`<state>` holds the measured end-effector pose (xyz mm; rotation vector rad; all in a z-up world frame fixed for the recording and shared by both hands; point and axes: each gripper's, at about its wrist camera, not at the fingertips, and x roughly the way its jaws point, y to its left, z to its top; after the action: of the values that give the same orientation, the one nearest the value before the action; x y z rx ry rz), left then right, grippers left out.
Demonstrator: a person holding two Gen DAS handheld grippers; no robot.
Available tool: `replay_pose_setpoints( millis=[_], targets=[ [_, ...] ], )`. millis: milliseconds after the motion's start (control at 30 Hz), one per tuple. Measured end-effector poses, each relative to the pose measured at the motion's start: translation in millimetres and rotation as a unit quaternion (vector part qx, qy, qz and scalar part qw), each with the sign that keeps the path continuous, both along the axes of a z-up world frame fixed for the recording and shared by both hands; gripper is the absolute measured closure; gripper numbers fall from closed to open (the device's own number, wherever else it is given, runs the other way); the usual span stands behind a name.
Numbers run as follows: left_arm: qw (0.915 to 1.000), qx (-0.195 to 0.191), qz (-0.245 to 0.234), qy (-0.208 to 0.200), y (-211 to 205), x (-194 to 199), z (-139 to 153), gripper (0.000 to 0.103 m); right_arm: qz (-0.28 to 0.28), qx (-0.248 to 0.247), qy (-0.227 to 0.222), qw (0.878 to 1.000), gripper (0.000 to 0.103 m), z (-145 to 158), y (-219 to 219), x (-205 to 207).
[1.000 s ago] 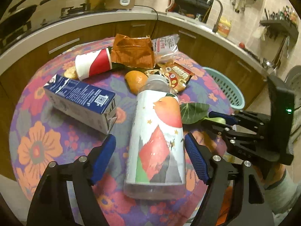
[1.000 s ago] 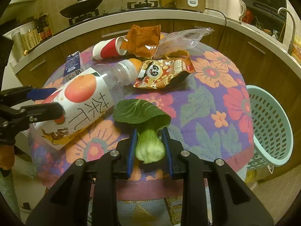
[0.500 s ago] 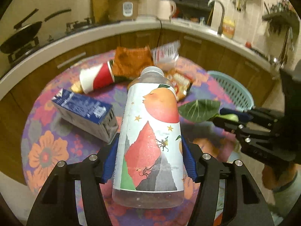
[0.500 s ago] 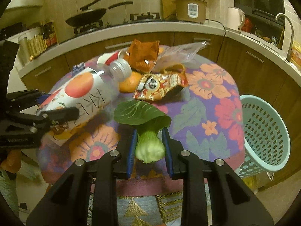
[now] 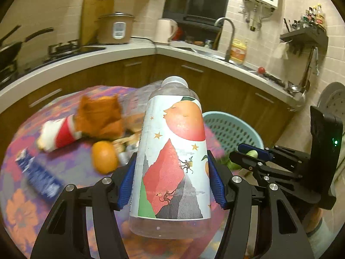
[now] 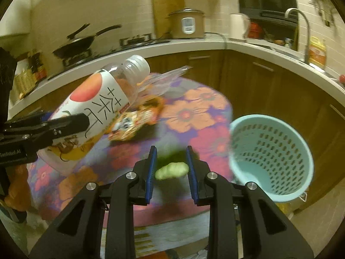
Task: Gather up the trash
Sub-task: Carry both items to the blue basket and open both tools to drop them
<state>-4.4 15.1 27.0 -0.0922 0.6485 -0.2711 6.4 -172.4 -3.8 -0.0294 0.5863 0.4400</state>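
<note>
Left gripper (image 5: 172, 179): clamped on the plastic bottle (image 5: 172, 151), held above the table (image 5: 25, 194), cap pointing away.
Right gripper (image 6: 171, 168): closed on the green vegetable stalk (image 6: 171, 170), over the table's near edge.
Basket (image 6: 271, 157): pale blue, just beside the table.
Wrappers (image 5: 99, 114): farther back on the table.

A rice cooker (image 5: 115, 29), kettle (image 5: 165, 30) and tap (image 5: 227, 32) are noted along the kitchen bench (image 5: 129, 50); a frying pan (image 6: 79, 41) is seen on the stove.

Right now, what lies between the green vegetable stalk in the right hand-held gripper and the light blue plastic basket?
Nothing: in the right wrist view only the gripper's own finger separates the stalk from the basket.
</note>
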Motion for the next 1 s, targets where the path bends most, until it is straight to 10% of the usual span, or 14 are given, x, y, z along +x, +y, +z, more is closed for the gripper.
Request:
replay_pose_setpoints(
  millis=[567,1000],
  targets=[
    [0.9976,0.003,-0.055,0.042,-137,102,-21,0.045,-0.157,0.064,0.049,0.984,0.080,-42,-153,93],
    [0.9893,-0.023,-0.062,0.130,-198,167,-77,0.045,-0.203,0.097,0.152,0.962,0.079,-108,-190,132]
  ],
)
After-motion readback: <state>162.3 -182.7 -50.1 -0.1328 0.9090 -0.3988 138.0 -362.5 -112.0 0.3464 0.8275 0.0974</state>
